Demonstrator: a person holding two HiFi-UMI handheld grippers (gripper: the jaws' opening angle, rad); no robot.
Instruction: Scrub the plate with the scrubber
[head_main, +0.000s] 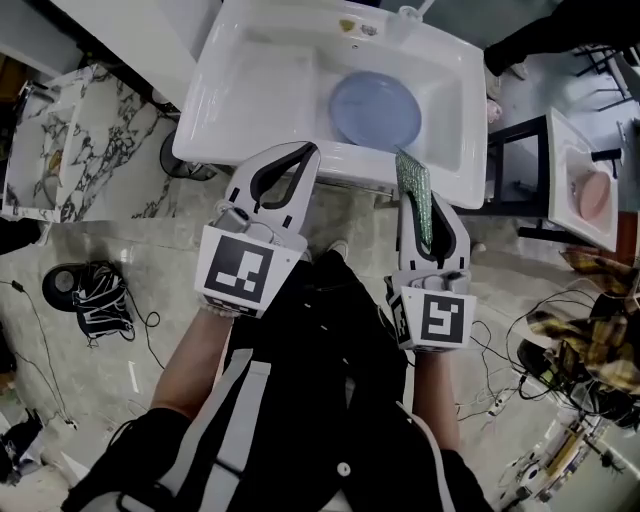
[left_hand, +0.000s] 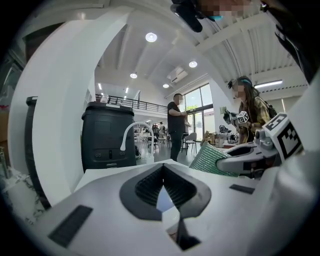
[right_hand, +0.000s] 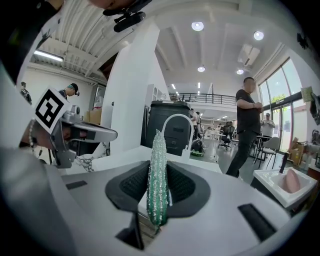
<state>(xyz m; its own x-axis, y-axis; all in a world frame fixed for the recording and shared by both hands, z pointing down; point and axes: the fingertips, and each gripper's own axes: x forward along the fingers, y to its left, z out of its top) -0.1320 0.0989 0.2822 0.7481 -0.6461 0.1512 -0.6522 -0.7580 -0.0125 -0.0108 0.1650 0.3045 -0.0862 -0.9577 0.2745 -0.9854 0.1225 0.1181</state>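
Head view: plate (head_main: 375, 110) lies in sink (head_main: 250, 90), untouched. Jaws of right gripper (head_main: 428, 200) clamp green scrubber (head_main: 412, 180), short of the basin; left gripper (head_main: 303, 152) closed, empty. Scrubbing apparently not begun.

Bright ceiling lights; fisheye edges, pics sharp.

left gripper (head_main: 304, 152): white shell, black pads, black-and-white marker cube | right gripper (head_main: 416, 204): same | top (head_main: 320, 400): black, white stripes
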